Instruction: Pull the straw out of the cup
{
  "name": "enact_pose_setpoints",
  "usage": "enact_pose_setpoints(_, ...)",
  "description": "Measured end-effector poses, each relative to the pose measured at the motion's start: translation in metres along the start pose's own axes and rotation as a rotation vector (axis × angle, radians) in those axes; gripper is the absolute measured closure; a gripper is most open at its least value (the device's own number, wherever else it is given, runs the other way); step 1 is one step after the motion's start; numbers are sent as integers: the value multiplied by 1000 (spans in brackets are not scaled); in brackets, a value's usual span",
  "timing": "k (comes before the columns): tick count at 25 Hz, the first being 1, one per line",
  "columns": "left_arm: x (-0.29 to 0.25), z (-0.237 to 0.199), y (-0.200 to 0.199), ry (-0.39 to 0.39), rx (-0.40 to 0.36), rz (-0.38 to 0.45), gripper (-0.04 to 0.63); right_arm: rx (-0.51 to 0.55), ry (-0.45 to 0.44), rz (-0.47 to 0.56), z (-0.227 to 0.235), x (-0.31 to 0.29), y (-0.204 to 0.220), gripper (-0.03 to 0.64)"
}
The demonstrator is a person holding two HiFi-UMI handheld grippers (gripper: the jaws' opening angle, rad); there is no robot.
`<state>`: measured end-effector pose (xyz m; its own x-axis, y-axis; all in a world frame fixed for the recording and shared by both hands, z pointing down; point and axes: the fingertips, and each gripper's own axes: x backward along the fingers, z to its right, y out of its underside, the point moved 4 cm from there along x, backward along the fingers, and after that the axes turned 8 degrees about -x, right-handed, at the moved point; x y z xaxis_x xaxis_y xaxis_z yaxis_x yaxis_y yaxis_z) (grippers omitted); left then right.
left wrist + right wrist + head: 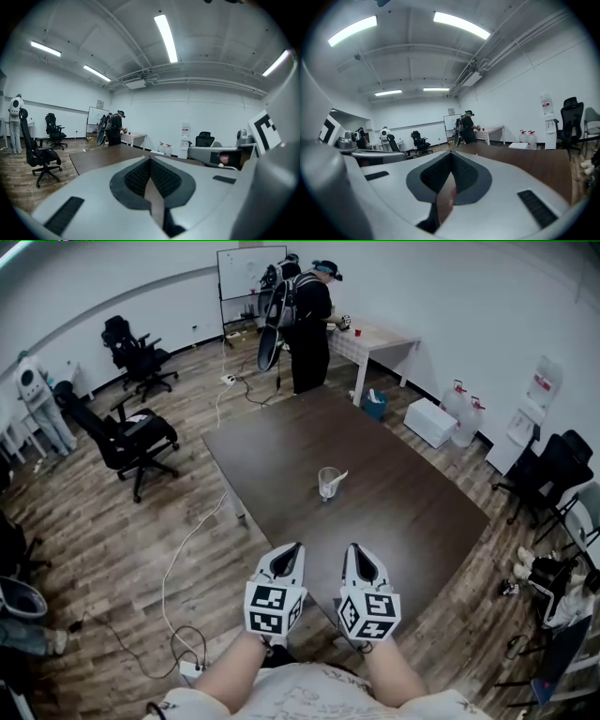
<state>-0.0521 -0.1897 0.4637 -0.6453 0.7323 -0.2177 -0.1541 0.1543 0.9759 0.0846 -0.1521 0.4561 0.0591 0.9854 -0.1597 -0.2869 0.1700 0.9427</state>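
A: Claws?
B: Left claw (290, 549) and right claw (355, 550) are seen closed and empty, at the near tabletop (412, 521) edge.
A: Cup?
B: Cup (328, 486) is set mid-tabletop, well apart from both; straw (339, 477) probably inside, blurry.

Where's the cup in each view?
Head view: cup at picture centre, in the middle of the table.
Left gripper view: not in it.
Right gripper view: not in it.
Shared landmark: the whiteboard, top centre in the head view, left of centre in the left gripper view, near centre in the right gripper view.
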Motion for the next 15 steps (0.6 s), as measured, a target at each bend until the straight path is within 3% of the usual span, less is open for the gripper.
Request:
enact_pose_setpoints(5, -23, -43, 1, 63, -3, -1, 595, 8, 64, 7, -20, -34, 5, 607)
enact_pose_setpoints(15, -80, -87, 2, 231, -44, -16, 595, -4, 232, 38, -24, -79, 2, 607)
